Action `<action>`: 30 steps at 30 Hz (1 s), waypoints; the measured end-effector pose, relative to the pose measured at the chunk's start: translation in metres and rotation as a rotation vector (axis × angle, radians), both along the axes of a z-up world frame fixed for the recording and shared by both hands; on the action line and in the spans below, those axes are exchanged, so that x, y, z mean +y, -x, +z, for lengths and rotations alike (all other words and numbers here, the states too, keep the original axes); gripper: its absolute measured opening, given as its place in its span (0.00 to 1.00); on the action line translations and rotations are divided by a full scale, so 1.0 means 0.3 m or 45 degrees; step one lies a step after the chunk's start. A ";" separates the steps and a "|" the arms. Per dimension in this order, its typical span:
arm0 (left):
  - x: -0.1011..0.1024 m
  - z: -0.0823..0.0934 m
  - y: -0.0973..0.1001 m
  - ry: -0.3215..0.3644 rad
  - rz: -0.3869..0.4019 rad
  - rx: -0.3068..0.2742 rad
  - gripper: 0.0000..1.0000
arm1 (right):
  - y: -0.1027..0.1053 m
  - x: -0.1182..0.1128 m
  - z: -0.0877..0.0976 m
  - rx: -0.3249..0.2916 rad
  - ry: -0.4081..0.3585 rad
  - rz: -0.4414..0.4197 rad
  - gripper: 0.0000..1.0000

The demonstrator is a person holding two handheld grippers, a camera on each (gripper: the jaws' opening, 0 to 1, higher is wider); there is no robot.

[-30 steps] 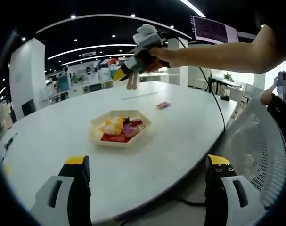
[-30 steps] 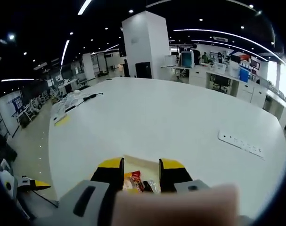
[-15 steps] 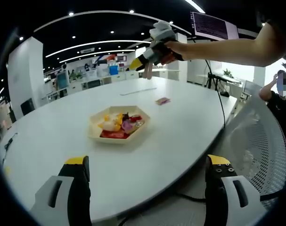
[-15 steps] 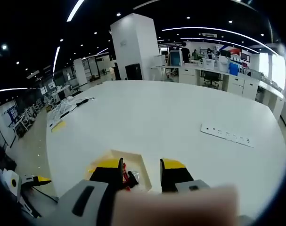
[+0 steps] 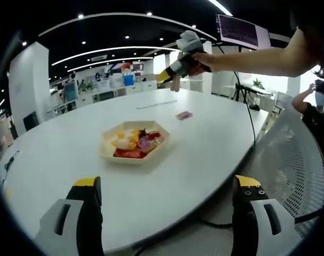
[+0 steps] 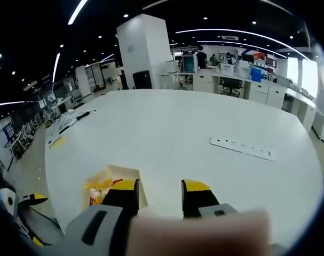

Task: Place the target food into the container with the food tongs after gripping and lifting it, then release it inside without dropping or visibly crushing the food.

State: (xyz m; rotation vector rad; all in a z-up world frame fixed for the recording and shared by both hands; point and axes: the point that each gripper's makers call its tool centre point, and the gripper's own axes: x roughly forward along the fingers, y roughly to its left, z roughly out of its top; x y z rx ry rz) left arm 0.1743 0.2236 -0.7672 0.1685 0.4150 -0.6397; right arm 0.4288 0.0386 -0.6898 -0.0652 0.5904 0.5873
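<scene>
Hexagonal tray (image 5: pixel 109 151) of mixed food (image 5: pixel 135 143): on white table (image 5: pixel 55 154), mid-surface. Left claw (image 5: pixel 164 213): jaws spread wide, empty, near table edge. Right claw (image 6: pixel 159 192): raised above table, jaws parted, empty.

tray (image 5: pixel 109 152): beige, hexagonal, flat on white table | food (image 5: pixel 136 143): mixed colourful pieces inside

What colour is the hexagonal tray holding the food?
Pale cream-yellow; the hexagonal tray shows best in the left gripper view.
</scene>
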 end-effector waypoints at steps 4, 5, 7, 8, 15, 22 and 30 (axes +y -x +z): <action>-0.001 -0.002 0.001 0.000 -0.004 0.005 1.00 | -0.020 -0.042 -0.021 0.010 0.001 -0.028 0.30; -0.001 -0.002 0.000 0.000 -0.004 0.007 1.00 | -0.026 -0.055 -0.030 0.015 0.007 -0.034 0.30; 0.000 -0.004 0.000 -0.002 -0.003 0.012 1.00 | -0.038 -0.074 -0.046 0.026 0.011 -0.045 0.30; 0.000 -0.006 0.002 -0.003 -0.003 0.016 0.99 | -0.043 -0.081 -0.054 0.028 0.014 -0.050 0.30; 0.002 -0.013 0.003 -0.009 -0.005 0.031 0.99 | -0.072 -0.126 -0.109 0.060 0.021 -0.077 0.30; 0.004 -0.017 0.003 -0.018 0.000 0.040 0.99 | -0.100 -0.167 -0.152 0.075 0.020 -0.120 0.31; 0.004 -0.018 0.002 -0.016 -0.001 0.041 0.99 | -0.096 -0.207 -0.191 0.064 0.053 -0.051 0.31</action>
